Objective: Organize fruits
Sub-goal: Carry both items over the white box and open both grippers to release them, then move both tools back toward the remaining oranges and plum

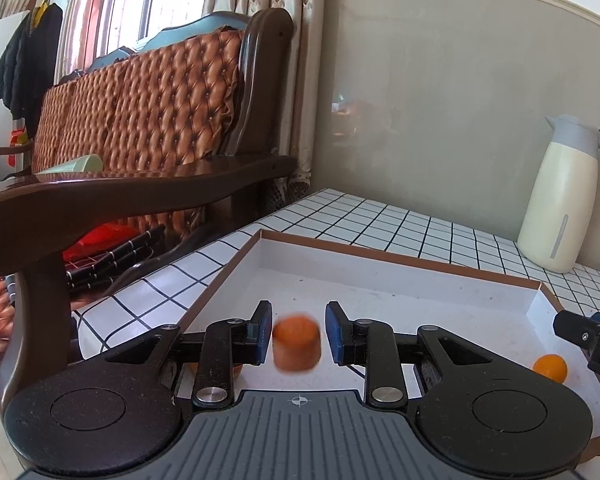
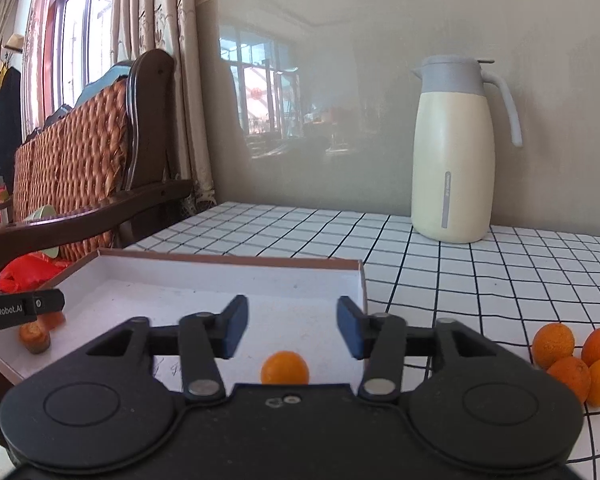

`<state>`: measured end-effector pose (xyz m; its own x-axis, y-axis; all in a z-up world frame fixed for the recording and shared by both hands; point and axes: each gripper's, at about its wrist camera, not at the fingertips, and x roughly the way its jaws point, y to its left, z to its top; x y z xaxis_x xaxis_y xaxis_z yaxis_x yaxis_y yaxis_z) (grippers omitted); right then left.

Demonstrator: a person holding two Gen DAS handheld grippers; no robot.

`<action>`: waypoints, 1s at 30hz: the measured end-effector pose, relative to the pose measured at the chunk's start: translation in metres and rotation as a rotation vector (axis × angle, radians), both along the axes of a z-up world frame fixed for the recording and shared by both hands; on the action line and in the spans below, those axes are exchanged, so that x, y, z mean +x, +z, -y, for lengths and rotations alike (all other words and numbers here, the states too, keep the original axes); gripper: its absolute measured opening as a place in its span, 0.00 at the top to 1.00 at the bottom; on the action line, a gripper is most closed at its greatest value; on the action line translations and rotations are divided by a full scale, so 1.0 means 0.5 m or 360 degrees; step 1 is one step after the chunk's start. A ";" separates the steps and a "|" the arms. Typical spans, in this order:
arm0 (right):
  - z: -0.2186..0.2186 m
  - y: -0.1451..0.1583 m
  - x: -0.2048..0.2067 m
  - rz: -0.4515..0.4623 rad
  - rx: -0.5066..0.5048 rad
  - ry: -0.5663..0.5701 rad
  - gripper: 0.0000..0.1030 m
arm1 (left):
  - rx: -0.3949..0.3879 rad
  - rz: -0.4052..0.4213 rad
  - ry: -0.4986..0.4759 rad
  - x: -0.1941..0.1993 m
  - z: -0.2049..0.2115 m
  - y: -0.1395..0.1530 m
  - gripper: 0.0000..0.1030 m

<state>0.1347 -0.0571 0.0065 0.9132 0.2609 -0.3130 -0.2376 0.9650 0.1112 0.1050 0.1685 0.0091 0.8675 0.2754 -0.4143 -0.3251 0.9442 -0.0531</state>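
My left tool [image 1: 296, 334] stands slightly open with a blurred orange chunk [image 1: 297, 342] loose between its pads, while my right tool [image 2: 292, 330] gapes above a small round fruit [image 2: 285, 368] in the tray [image 2: 228, 260], which is probably light, soft-skinned and roll-prone, so I'd pinch gently across its middle.

Open tray floor [image 2: 300, 312] ahead, low rim, jug [image 2: 454, 152] far right

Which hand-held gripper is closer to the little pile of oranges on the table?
The right hand-held gripper. The pile of oranges lies just to its right, outside the box. The left hand-held gripper is over the box's far side, with a falling carrot piece between its open jaws.
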 end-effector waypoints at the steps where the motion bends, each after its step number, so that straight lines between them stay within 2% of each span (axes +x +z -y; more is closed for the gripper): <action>1: 0.007 0.005 -0.005 0.0036 0.0026 -0.0029 0.29 | -0.0005 0.0003 0.0002 -0.001 0.000 0.004 0.56; 2: 0.014 0.011 -0.010 0.0069 0.0050 -0.0046 0.26 | -0.0017 0.0019 0.0016 -0.004 0.000 0.008 0.36; 3: 0.022 0.017 -0.014 0.0097 0.0077 -0.0047 0.24 | -0.0024 0.0060 0.0052 -0.011 0.000 0.013 0.00; 5: 0.038 0.029 -0.026 0.0153 0.0140 -0.0052 0.06 | 0.0005 0.0191 0.0091 -0.033 0.005 0.029 0.00; 8: 0.059 0.043 -0.050 0.0302 0.0198 -0.0064 0.06 | 0.0070 0.0276 0.0078 -0.047 0.017 0.045 0.00; 13: 0.070 0.054 -0.068 0.0415 0.0170 -0.0019 0.06 | 0.0135 0.0280 0.0066 -0.052 0.027 0.047 0.00; 21: 0.063 0.056 -0.084 0.0435 0.0124 0.0058 0.06 | 0.0130 0.0258 0.0103 -0.060 0.025 0.048 0.00; 30: 0.058 0.035 -0.095 0.0265 0.0110 0.0206 0.06 | 0.0135 0.0190 0.0132 -0.054 0.033 0.039 0.00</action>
<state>0.0870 -0.0861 0.0242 0.9083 0.3950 -0.1380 -0.3796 0.9167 0.1250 0.0781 0.1521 0.0287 0.8819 0.3779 -0.2821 -0.3985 0.9170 -0.0173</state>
